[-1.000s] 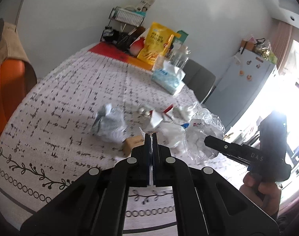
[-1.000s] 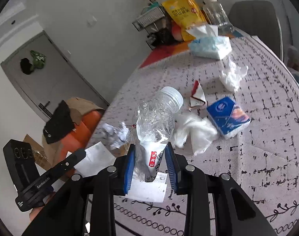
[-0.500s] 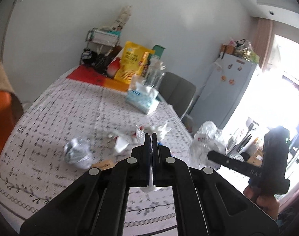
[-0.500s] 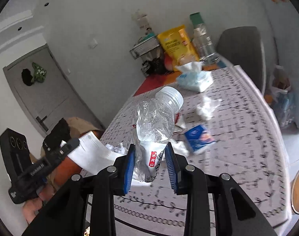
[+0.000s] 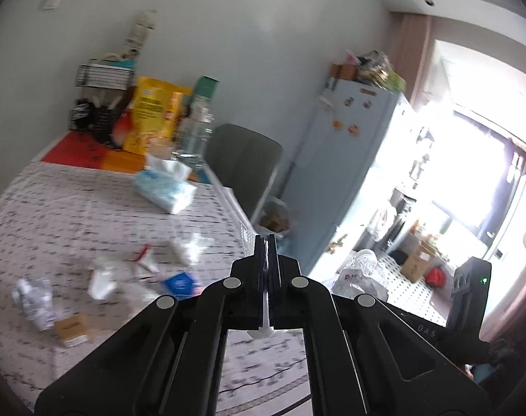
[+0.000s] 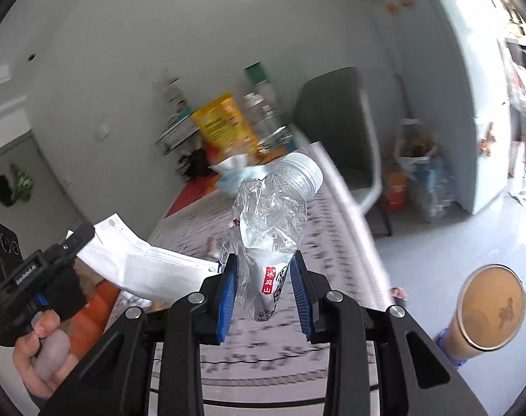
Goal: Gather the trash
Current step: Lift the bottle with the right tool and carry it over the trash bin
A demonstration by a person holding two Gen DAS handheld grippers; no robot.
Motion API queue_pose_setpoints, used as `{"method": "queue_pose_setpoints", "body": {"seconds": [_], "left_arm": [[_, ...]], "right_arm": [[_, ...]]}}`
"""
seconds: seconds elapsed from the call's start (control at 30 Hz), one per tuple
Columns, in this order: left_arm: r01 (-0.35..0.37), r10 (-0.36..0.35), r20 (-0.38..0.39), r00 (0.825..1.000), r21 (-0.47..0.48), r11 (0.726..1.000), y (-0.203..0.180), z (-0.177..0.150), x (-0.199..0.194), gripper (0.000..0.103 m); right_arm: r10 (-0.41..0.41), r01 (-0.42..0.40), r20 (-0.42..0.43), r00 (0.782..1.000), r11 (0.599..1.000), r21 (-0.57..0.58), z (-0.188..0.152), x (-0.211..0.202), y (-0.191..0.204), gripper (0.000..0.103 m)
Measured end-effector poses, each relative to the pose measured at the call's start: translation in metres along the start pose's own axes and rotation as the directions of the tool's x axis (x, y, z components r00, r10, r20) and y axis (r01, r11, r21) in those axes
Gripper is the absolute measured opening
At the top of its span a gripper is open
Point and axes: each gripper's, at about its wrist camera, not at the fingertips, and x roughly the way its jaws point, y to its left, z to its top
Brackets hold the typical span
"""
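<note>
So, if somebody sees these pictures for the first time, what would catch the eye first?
Probably the crushed clear bottle with a white cap, clamped in the right gripper at the centre of the right wrist view. Next, the white paper sheet pinched in the left gripper at the left. Then the scattered trash on the patterned tablecloth.

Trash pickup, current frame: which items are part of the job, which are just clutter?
Job:
- crushed bottle, in right gripper
- white paper, in left gripper
- crumpled wads on table
- bin on floor

Just lying about:
- yellow snack bag
- tissue pack
- chair
- fridge
</note>
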Motion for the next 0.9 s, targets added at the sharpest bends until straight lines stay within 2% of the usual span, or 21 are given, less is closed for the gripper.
{"method": "queue_pose_setpoints", "body": {"seconds": [0.2, 0.43, 0.63, 0.9], "left_arm": [[0.075, -0.072, -0.077, 0.994, 0.031, 0.997, -0.054, -0.013, 0.056, 0.002], [0.149, -0.131, -0.2, 0.971, 0.077, 0.986, -0.128, -0.045, 0.133, 0.002], [0.201, -0.159, -0.327, 0.932, 0.1, 0.974, -0.187, -0.088, 0.202, 0.002], [0.199, -0.129, -0.445, 0.886, 0.114, 0.973, -0.243, -0.164, 0.292, 0.002]], "right_arm": [[-0.082, 0.079, 0.034, 0.996, 0.992, 0.102, -0.002, -0.027, -0.068, 0.03], [-0.189, 0.17, 0.059, 0.98, 0.958, 0.232, -0.008, -0.056, -0.156, 0.03], [-0.284, 0.253, 0.037, 0.958, 0.9, 0.355, -0.032, -0.077, -0.238, 0.03], [-0.373, 0.346, -0.041, 0.927, 0.808, 0.477, -0.066, -0.073, -0.329, 0.03]]}}
